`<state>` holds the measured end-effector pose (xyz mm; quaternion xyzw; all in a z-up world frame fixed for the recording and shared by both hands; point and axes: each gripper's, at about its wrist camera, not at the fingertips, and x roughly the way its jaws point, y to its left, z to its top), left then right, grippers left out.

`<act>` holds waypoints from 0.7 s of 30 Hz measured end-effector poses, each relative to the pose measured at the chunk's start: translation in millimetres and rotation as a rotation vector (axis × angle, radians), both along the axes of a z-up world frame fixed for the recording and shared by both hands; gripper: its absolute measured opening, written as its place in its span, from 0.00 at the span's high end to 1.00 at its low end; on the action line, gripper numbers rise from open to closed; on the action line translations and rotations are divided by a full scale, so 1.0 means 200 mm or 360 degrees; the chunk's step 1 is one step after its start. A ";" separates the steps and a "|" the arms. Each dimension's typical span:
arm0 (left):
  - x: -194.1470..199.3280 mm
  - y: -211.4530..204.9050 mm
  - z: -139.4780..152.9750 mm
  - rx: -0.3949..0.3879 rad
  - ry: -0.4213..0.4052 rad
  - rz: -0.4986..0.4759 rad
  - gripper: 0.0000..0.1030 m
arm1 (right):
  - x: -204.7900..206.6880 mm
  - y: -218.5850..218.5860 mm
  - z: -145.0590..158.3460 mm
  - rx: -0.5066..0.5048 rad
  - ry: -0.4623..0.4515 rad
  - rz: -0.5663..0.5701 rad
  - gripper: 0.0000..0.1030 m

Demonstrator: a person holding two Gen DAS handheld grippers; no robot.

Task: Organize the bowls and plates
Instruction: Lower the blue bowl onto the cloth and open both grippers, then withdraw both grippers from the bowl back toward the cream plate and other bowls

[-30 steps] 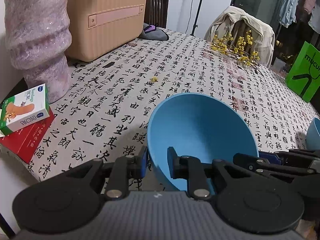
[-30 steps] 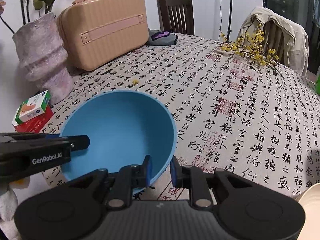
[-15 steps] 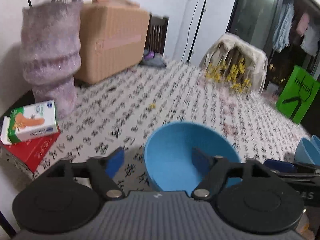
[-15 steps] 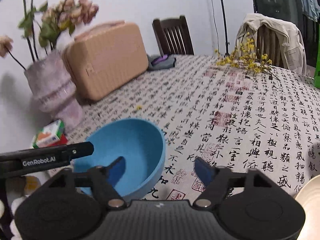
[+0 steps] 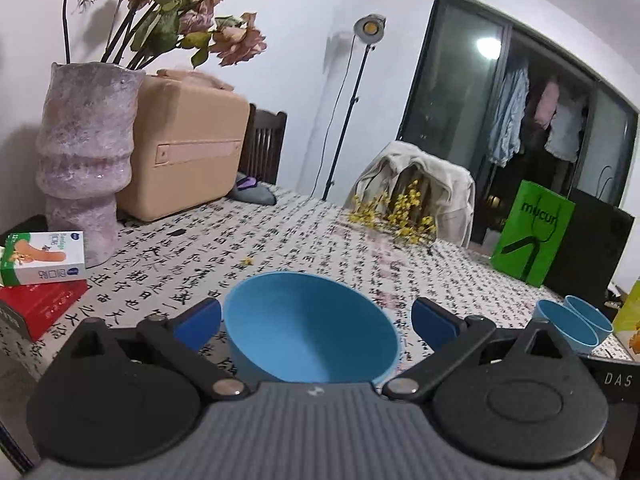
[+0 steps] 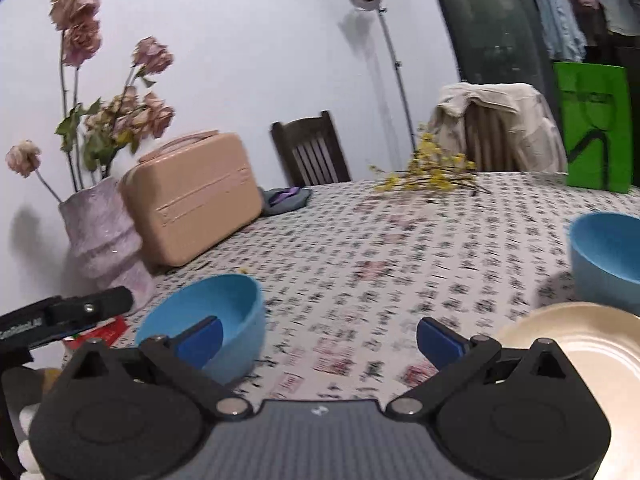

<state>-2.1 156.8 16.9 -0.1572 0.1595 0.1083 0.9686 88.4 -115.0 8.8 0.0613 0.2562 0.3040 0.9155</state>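
Note:
A blue bowl [image 5: 312,328] stands upright on the printed tablecloth [image 5: 320,240]. My left gripper [image 5: 317,319] is just behind it, jaws opening wide; the bowl shows between the fingers, but the pads do not press on it. My right gripper [image 6: 320,339] also has its jaws opening, with only cloth between them. The same blue bowl [image 6: 212,312] lies to its left, partly behind the left finger. A cream plate [image 6: 580,352] sits at the lower right, with another blue bowl [image 6: 608,256] behind it. Two more blue bowls [image 5: 572,324] stand close together at the right in the left wrist view.
A pink vase [image 5: 84,160] with dried flowers, a tan suitcase [image 5: 184,152] and stacked boxes [image 5: 40,280] line the left edge. Yellow flower sprigs [image 5: 396,216] and a green bag [image 5: 532,232] stand far right. Chairs [image 6: 308,152] ring the far side.
Both grippers let go of the blue bowl's rim and spread wide. Both drew back and tilted up. The right one swung right, bringing the plate and another bowl into view.

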 end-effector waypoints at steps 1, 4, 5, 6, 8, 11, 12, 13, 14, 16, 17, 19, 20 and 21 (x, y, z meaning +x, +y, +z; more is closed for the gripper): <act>-0.01 0.00 -0.01 -0.0001 -0.0015 0.0006 0.00 | -0.01 -0.02 -0.01 -0.0018 -0.0012 -0.0019 0.00; -0.04 0.00 -0.04 -0.0029 -0.0022 0.0052 0.00 | -0.05 -0.09 -0.04 -0.0089 -0.0040 -0.0091 0.00; -0.05 0.01 -0.04 -0.0037 -0.0014 0.0065 0.00 | -0.06 -0.10 -0.04 -0.0102 -0.0034 -0.0095 0.00; -0.06 0.01 -0.05 -0.0033 -0.0009 0.0067 0.00 | -0.06 -0.12 -0.05 -0.0112 -0.0023 -0.0095 0.00; -0.06 0.02 -0.05 -0.0002 0.0001 0.0084 0.00 | -0.08 -0.15 -0.06 -0.0123 -0.0022 -0.0105 0.00; -0.08 0.03 -0.06 0.0001 -0.0016 0.0081 0.00 | -0.10 -0.18 -0.06 -0.0162 -0.0031 -0.0120 0.00; -0.08 0.03 -0.06 -0.0014 -0.0015 0.0083 0.00 | -0.10 -0.20 -0.06 -0.0173 -0.0032 -0.0137 0.00; -0.07 0.03 -0.06 -0.0022 -0.0013 0.0078 0.00 | -0.11 -0.21 -0.06 -0.0177 -0.0041 -0.0151 0.00; -0.07 0.02 -0.06 -0.0019 -0.0021 0.0070 0.00 | -0.12 -0.23 -0.05 -0.0176 -0.0059 -0.0162 0.00; -0.07 0.00 -0.06 -0.0008 -0.0032 0.0054 0.00 | -0.13 -0.25 -0.04 -0.0174 -0.0091 -0.0185 0.00; -0.06 0.00 -0.06 -0.0010 -0.0023 0.0043 0.00 | -0.14 -0.27 -0.04 -0.0174 -0.0098 -0.0194 0.00; -0.05 -0.02 -0.06 -0.0005 -0.0022 0.0022 0.00 | -0.14 -0.28 -0.03 -0.0180 -0.0113 -0.0201 0.00; -0.05 -0.03 -0.06 0.0003 -0.0026 0.0016 0.00 | -0.15 -0.28 -0.03 -0.0184 -0.0122 -0.0206 0.00; -0.05 -0.04 -0.06 0.0004 -0.0025 0.0010 0.00 | -0.15 -0.29 -0.03 -0.0185 -0.0127 -0.0210 0.00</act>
